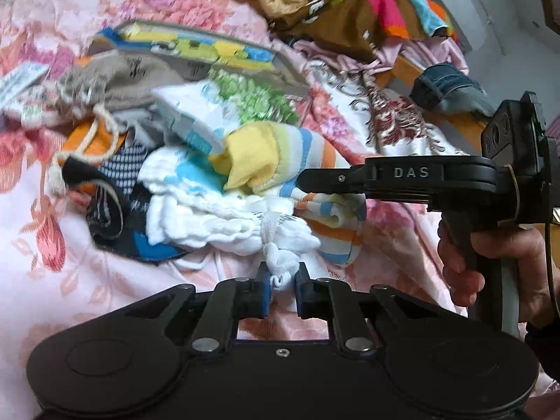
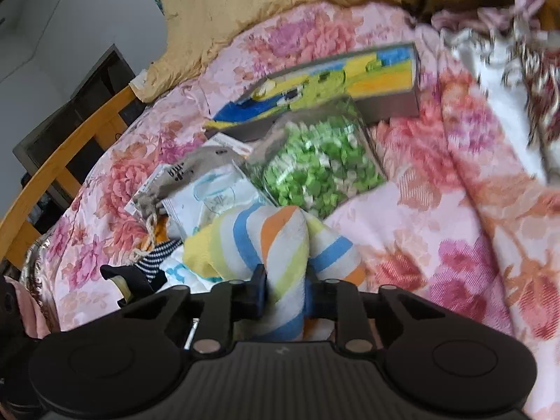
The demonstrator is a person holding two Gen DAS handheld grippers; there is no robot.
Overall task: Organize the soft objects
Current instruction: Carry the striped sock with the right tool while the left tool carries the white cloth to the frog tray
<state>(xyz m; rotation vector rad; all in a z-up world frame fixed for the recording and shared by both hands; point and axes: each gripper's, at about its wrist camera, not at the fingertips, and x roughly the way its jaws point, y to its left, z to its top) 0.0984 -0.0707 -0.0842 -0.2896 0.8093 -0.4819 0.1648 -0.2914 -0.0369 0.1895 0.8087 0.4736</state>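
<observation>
Striped sock [image 2: 280, 255] mid-bed in soft pile, pinched by right tool [image 2: 284, 292]; left tool [image 1: 282, 281] pinching white cloth [image 1: 224, 217]. Risk: pulling apart drags tangled neighbours, thin grips slip.

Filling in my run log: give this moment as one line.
scene: soft pile on bed | left gripper: shut on white cloth | right gripper: shut on striped sock

Bright, soft daylight; fisheye bend at edges; motion blur, esp. right-wrist view; light source prob. off-frame.
</observation>
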